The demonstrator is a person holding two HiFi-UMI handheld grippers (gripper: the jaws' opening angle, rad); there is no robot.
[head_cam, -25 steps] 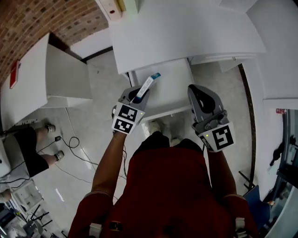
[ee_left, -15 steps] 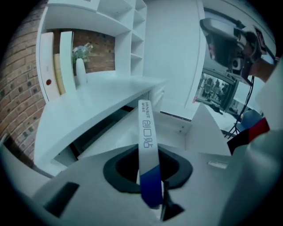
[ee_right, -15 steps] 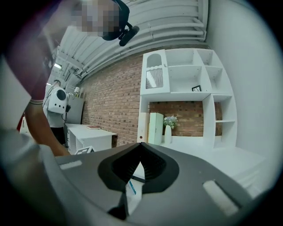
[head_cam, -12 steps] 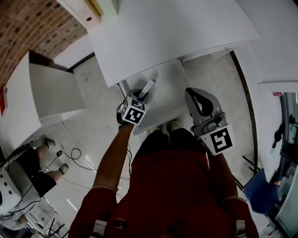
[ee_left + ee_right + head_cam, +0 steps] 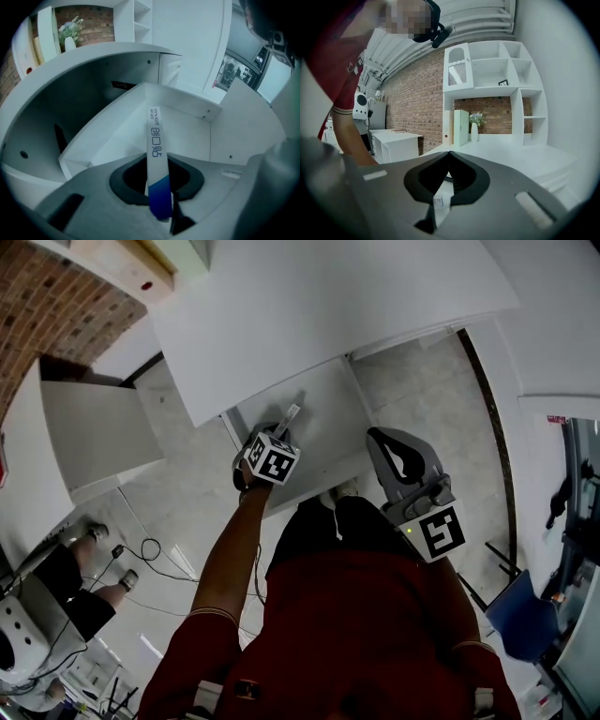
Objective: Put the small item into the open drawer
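Observation:
The small item [image 5: 292, 415] is a slim white stick pack with a blue end [image 5: 156, 154]. My left gripper [image 5: 281, 433] is shut on its blue end, and the white end points forward over the open white drawer [image 5: 328, 413]. In the left gripper view the drawer's floor [image 5: 117, 136] lies right below and ahead of the left gripper [image 5: 157, 161]. My right gripper [image 5: 395, 435] hangs at the drawer's right front corner, shut and empty. The right gripper [image 5: 449, 154] points out into the room with its jaw tips touching.
The white desktop [image 5: 328, 306] overhangs the drawer's back. A white cabinet [image 5: 84, 437] stands to the left, with cables [image 5: 150, 549] and another person's legs [image 5: 70, 577] on the floor beside it. A blue chair [image 5: 516, 615] is at the lower right.
My left gripper has carried the stick pack forward and a little right, from in front of the drawer to over it. The right gripper has stayed beside the drawer.

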